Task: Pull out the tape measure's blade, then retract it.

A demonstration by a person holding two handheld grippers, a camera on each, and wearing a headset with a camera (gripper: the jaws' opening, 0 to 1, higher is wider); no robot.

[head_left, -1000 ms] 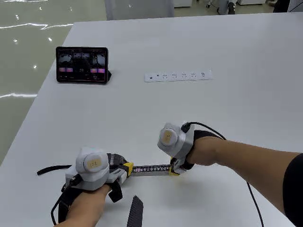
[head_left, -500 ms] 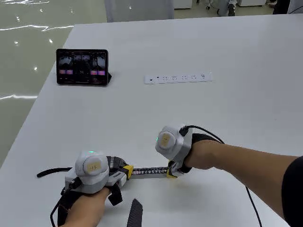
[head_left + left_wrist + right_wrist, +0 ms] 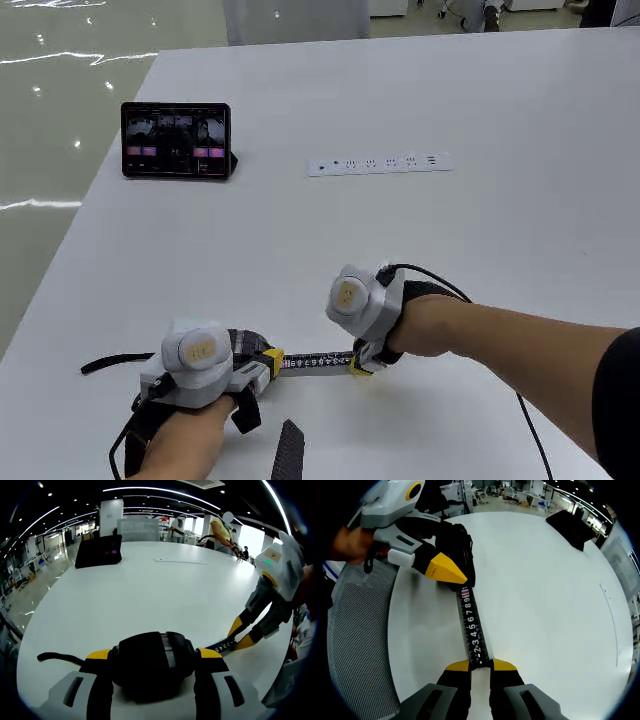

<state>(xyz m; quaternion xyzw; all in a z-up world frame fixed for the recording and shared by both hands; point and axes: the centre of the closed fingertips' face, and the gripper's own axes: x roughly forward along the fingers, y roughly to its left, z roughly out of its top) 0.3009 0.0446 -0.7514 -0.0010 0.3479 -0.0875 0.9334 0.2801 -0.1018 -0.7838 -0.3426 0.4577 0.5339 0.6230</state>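
Observation:
The black tape measure [image 3: 246, 346] lies on the white table [image 3: 420, 230] near the front left, its case held between the yellow-tipped jaws of my left gripper [image 3: 258, 368]. In the left gripper view the case [image 3: 152, 662] sits between both jaws of the left gripper [image 3: 154, 655]. A short length of blade [image 3: 316, 360] runs right to my right gripper [image 3: 360, 366], which is shut on the blade's end. In the right gripper view the blade [image 3: 471, 630] shows numbers up to about 9, leading from the right gripper [image 3: 481, 666] back to the case [image 3: 461, 542].
A tablet [image 3: 176, 140] stands at the back left near the table's left edge. A white power strip [image 3: 380, 162] lies further back in the middle. A black strap [image 3: 287, 450] lies at the front, and the tape's lanyard [image 3: 110, 360] trails left.
My right gripper has edged a little left toward the left gripper, and the exposed blade is slightly shorter. The left gripper keeps its hold on the case.

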